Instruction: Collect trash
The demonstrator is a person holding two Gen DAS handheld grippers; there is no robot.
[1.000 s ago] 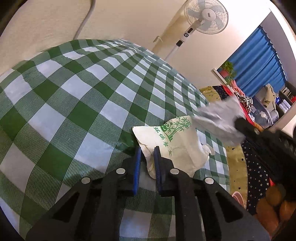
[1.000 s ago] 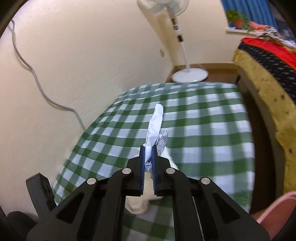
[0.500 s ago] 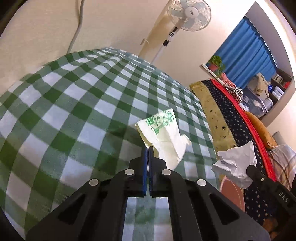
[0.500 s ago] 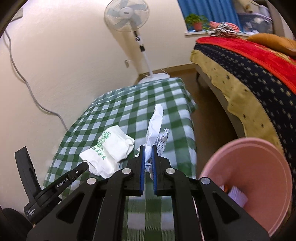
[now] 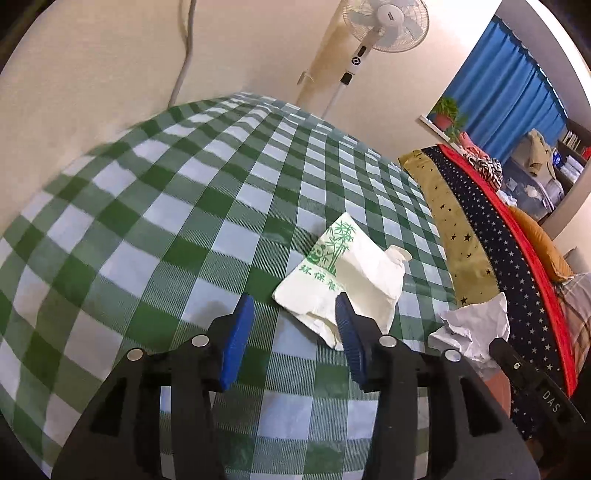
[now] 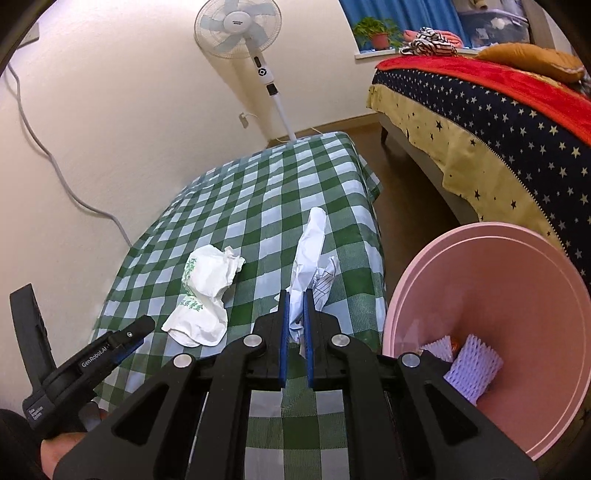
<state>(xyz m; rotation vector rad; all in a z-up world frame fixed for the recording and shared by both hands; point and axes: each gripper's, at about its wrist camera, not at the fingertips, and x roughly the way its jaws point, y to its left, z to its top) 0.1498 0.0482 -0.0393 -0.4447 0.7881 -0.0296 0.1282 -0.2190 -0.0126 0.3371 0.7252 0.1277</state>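
- The counter (image 6: 258,192), under a green-and-white checked cloth, runs away from the cameras toward a fan (image 6: 236,27) at its far end; a bed (image 6: 498,122) lies to the right.
- A pink bin (image 6: 517,295) stands at the counter's near right corner, just right of the right gripper (image 6: 294,325), with foam scraps already in its bottom.
- A cream bag (image 5: 343,280) printed with green bamboo lies crumpled on the counter. In the left wrist view it sits just ahead of the left gripper (image 5: 293,325) and slightly right of centre; its long axis runs from near right to far left, across the line of the jaws.
- The left jaws are spread wide and hold nothing. The bag's near edge lies close to the right-hand finger, so I judge a short push forward and right would bring it between them.
- The right jaws are clenched on a wad of white paper (image 6: 310,254), which sticks up and forward from them, above the counter.
- The bin is nearer the right gripper; the bag is nearer the left.
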